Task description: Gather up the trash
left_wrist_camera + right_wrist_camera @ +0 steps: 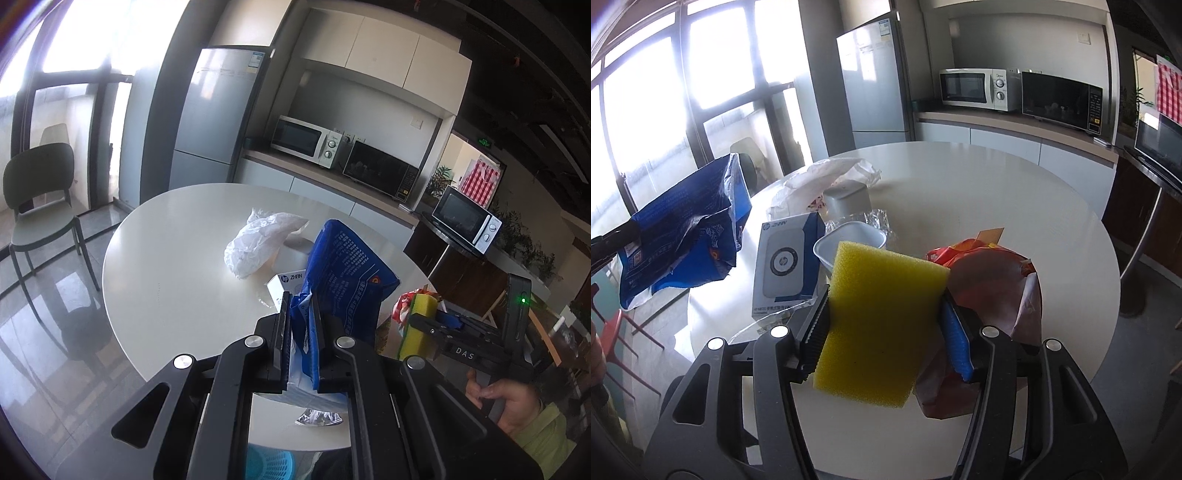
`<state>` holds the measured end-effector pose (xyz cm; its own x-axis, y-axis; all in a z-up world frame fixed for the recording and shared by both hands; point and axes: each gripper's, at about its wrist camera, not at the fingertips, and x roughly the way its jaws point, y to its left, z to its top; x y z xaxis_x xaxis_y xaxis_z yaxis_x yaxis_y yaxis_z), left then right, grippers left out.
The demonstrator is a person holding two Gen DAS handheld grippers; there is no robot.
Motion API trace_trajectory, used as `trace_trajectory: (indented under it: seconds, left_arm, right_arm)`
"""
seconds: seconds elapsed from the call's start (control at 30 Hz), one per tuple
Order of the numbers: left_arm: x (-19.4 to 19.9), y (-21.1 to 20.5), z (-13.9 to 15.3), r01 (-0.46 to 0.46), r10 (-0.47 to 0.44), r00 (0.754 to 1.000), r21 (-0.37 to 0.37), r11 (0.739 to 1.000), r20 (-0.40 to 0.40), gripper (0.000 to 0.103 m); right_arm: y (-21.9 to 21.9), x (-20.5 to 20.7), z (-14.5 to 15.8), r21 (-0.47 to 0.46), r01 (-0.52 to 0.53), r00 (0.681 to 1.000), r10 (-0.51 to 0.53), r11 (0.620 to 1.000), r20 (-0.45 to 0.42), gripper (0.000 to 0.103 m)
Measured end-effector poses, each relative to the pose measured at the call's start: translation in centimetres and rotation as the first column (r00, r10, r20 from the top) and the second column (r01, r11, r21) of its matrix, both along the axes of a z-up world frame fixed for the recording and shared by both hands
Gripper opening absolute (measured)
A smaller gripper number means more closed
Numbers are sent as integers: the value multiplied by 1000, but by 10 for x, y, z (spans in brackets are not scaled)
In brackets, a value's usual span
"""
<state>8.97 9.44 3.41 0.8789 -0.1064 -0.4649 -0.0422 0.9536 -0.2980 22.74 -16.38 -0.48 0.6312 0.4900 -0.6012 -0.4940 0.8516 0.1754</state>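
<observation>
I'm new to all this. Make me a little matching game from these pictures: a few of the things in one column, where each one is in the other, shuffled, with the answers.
Things:
1. yellow foam sponge
2. blue plastic bag
3. crumpled white plastic bag
4. white HP box

Places:
A. pinched in the left gripper
B. lying flat on the round white table
C. between the right gripper's fingers
D. bunched on the table, beyond the box

Pairs: 1-C, 2-A, 3-D, 4-B

A round white table (1015, 206) carries the items. A crumpled white plastic bag (258, 242) lies toward the far side, with a white HP box (785, 267) nearer. An orange-red wrapper (990, 295) rests at the near right.
</observation>
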Motion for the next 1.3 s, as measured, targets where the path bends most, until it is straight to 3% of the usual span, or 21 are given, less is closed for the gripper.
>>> trace_trajectory:
  seconds: [0.27,0.63,1.3]
  left_arm:
    - [10,2,-14,4,-4,999,-10,1000,-36,7]
    - [7,3,-16,10,-11,999,-20,1000,-41,7]
    - [2,3,-14,10,-11,1000,-23,1000,-27,7]
  right_arm:
    - [5,12,-21,-10,-5,999,4,1000,-35,62]
    - [-1,7,-14,-17,22,1000,-22,1000,-4,73]
    - [19,-15,-8,-31,-65,998,65,997,-17,73]
